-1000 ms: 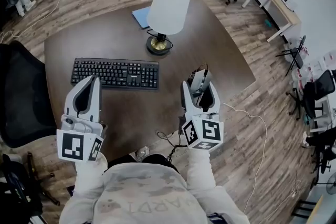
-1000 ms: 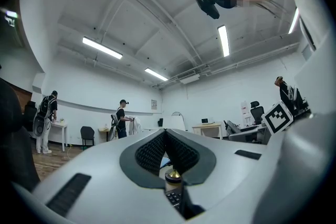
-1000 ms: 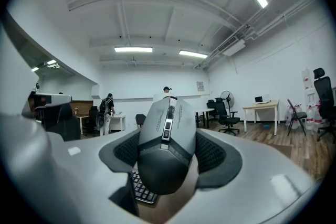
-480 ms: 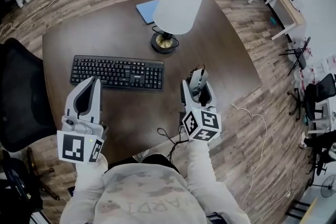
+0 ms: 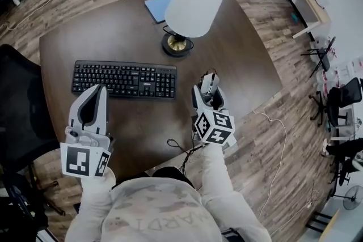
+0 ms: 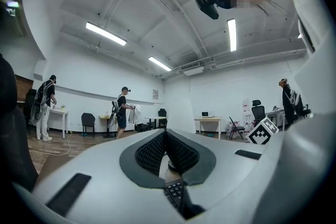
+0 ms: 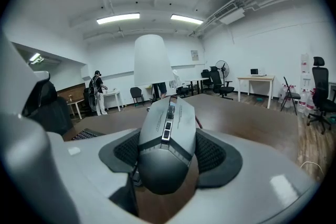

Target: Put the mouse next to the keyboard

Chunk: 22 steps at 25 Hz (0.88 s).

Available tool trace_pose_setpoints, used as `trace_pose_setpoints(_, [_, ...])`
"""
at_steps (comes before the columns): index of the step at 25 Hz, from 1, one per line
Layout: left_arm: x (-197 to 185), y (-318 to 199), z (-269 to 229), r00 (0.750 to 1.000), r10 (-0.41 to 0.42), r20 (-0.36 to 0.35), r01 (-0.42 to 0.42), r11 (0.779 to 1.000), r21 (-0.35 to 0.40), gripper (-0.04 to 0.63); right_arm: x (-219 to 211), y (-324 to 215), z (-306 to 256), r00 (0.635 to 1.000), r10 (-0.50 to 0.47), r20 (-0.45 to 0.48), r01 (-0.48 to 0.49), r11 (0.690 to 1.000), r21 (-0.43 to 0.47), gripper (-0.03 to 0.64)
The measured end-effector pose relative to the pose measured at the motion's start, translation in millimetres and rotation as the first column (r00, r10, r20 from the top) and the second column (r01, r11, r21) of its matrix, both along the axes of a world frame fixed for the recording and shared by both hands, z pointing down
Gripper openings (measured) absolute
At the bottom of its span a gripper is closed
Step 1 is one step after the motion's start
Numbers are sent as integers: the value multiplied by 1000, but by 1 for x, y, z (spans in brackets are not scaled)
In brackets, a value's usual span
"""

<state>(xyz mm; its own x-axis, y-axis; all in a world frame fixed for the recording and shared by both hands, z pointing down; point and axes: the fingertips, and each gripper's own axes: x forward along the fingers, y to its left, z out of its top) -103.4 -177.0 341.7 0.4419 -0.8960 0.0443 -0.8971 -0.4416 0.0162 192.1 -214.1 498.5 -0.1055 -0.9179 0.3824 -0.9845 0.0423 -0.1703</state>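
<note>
A grey mouse (image 7: 167, 139) sits gripped between the jaws of my right gripper (image 5: 207, 93), which is shut on it over the brown table (image 5: 113, 31), just right of the black keyboard (image 5: 125, 80). In the head view the mouse (image 5: 208, 85) shows at the gripper's tip. My left gripper (image 5: 91, 110) hovers below the keyboard's left half, shut with nothing between its pads; in the left gripper view a few keyboard keys (image 6: 175, 192) show under its jaws.
A lamp with a white shade (image 5: 194, 3) and brass base (image 5: 176, 45) stands behind the keyboard. A blue notebook (image 5: 157, 7) lies at the table's back. A black chair (image 5: 17, 105) is at the left. A cable (image 5: 182, 150) hangs over the table's front edge.
My right gripper with the mouse has moved a little forward and left, closer to the keyboard's right end. The left gripper has hardly moved.
</note>
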Motion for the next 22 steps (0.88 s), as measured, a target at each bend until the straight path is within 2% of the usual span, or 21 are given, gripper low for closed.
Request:
trace_pose_setpoints(12, [-7, -16, 21, 1000, -6, 3, 6, 999, -37, 6, 2, -19, 62, 1000, 10, 11, -8, 986, -165, 316])
trace_pose_setpoints(22, [-14, -25, 32, 1000, -19, -2, 19, 998, -58, 6, 0, -28, 101, 1000, 8, 23, -1, 958, -288, 316])
